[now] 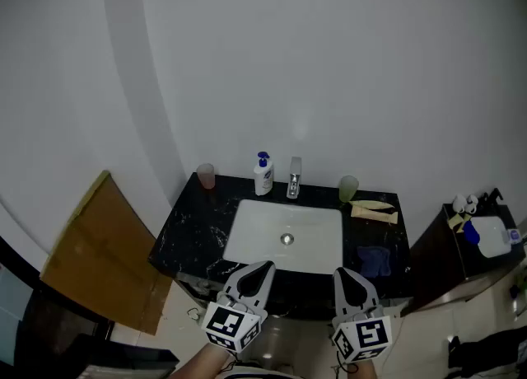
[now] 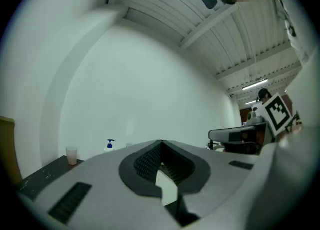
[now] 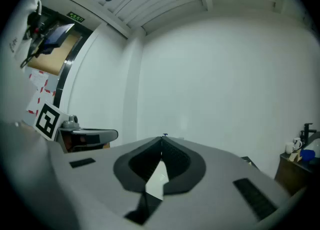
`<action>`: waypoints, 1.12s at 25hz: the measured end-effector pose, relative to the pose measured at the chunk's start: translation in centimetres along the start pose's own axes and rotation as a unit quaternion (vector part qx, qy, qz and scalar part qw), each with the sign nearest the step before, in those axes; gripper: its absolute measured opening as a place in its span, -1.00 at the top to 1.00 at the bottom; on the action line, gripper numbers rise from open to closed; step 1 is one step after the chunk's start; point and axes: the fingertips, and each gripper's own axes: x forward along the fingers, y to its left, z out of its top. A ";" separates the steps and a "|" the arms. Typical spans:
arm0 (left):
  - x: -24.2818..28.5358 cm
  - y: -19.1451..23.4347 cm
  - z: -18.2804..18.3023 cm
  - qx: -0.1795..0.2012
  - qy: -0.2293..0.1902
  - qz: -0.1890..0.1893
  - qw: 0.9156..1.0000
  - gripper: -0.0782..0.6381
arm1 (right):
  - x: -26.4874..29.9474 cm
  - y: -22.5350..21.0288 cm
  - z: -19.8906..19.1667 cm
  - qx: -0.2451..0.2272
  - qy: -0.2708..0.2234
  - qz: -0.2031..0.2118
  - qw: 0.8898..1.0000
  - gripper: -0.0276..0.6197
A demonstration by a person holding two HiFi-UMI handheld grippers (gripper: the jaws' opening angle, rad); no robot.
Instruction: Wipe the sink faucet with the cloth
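Two cups (image 1: 206,175) (image 1: 348,189), one faucet (image 1: 294,178), one bottle (image 1: 263,174)

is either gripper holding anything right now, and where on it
Nothing is held: the left gripper and right gripper are both shut and empty, and the blue cloth lies on the counter.

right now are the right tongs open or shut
Shut: in the right gripper view the right tongs meet at the tips, with nothing between them.

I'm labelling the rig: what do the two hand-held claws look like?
The left claw and right claw are light grey wedges tapering to a point, lined with dark ribbed pads. Each carries a white cube printed with black square markers.
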 end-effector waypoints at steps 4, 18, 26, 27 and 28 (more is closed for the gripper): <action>0.5 -1.1 -1.0 0.000 0.005 0.000 1.000 0.78 | -0.1 -0.8 -1.3 0.004 0.003 0.014 1.000 0.91; 6.8 4.6 -2.5 0.001 0.015 0.020 1.000 0.78 | 7.9 -2.4 -2.4 0.005 0.012 0.026 1.000 0.91; 12.7 9.7 -1.8 -0.004 0.009 -0.019 1.000 0.78 | 15.5 -4.1 -1.7 0.003 0.008 -0.009 1.000 0.91; 13.3 10.2 -1.7 -0.005 0.008 -0.026 1.000 0.78 | 16.2 -4.3 -1.7 0.001 0.008 -0.015 1.000 0.91; 13.8 10.6 -1.7 -0.007 0.006 -0.032 0.999 0.79 | 16.9 -4.6 -1.6 0.000 0.008 -0.021 1.000 0.91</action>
